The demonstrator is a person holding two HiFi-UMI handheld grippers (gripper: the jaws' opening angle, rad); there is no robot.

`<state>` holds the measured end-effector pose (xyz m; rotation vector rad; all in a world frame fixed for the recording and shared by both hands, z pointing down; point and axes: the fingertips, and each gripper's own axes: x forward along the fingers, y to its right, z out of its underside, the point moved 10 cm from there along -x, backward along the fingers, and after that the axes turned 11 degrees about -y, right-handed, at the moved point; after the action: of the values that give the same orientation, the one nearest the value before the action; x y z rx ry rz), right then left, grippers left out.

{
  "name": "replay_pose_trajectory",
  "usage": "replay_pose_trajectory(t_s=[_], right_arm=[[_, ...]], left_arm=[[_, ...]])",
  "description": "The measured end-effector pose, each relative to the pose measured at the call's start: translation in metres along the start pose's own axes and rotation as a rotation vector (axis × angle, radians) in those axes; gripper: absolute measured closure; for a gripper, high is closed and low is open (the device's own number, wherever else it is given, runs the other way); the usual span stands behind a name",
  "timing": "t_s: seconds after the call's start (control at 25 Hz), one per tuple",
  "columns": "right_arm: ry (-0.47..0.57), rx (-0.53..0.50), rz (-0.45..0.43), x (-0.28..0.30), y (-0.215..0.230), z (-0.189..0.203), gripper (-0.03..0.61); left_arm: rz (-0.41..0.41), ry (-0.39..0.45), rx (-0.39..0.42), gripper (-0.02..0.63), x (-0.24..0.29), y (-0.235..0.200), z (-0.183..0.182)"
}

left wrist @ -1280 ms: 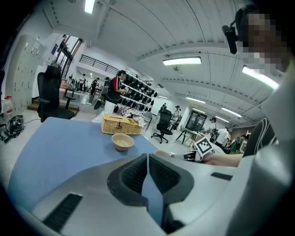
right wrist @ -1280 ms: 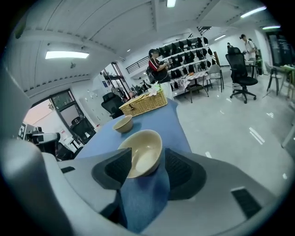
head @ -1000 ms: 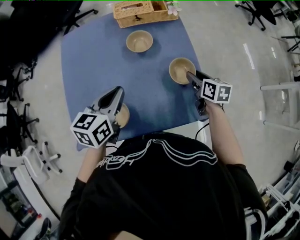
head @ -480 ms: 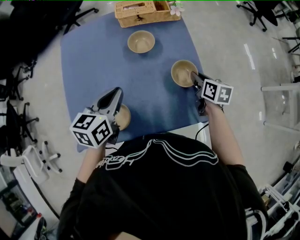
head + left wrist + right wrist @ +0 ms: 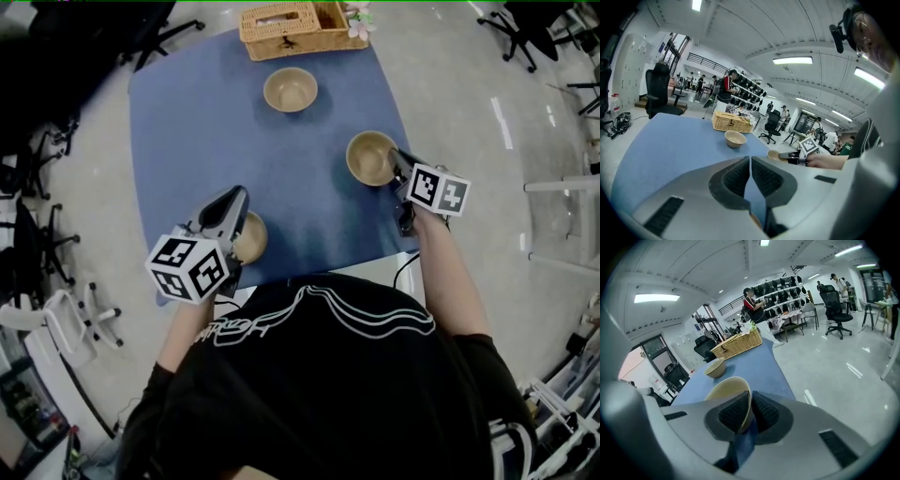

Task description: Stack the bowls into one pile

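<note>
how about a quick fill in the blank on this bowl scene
1. The blue cloth holds ____ tan bowls.
2. The right gripper is shut on the ____ of the right bowl.
3. Beyond the far bowl stands a wicker ____.
Missing: three; rim; basket. The right gripper's jaws have just been closing, that rim between them.

The left gripper (image 5: 234, 195) pointed forward and somewhat down, its jaws pressed together with nothing between them. The right gripper (image 5: 396, 157) sloped down more steeply. Its jaws had just been closing and gripped the near rim of a bowl (image 5: 368, 156). Both arms reached ahead from black sleeves (image 5: 328, 394), the left forearm (image 5: 183, 328) angled out to the side, the right forearm (image 5: 448, 272) nearly straight.
</note>
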<state>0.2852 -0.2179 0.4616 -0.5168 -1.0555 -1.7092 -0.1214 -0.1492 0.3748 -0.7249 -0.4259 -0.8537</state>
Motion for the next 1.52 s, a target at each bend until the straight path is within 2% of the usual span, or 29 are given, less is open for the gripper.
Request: replay_pose_trajectory(t_s=[0.56,1.08,1.52], right_arm=[[-0.016,-0.083,-0.136,-0.001,-0.045,0.002,0.533],[-0.052,-0.253,-0.304,-0.004,-0.126,0.003,0.534],[-0.134,-0.417,-0.506,0.013,-0.212,0.02,0.534]], left_arm=[[-0.076,0.066,-0.063,0.58,-0.04,-0.002,0.028],[-0.182,0.157,-0.168,0.58,-0.095,-0.005,0.075],[-0.281,0.216,-0.264,0.58,-0.129,-0.01,0.115]])
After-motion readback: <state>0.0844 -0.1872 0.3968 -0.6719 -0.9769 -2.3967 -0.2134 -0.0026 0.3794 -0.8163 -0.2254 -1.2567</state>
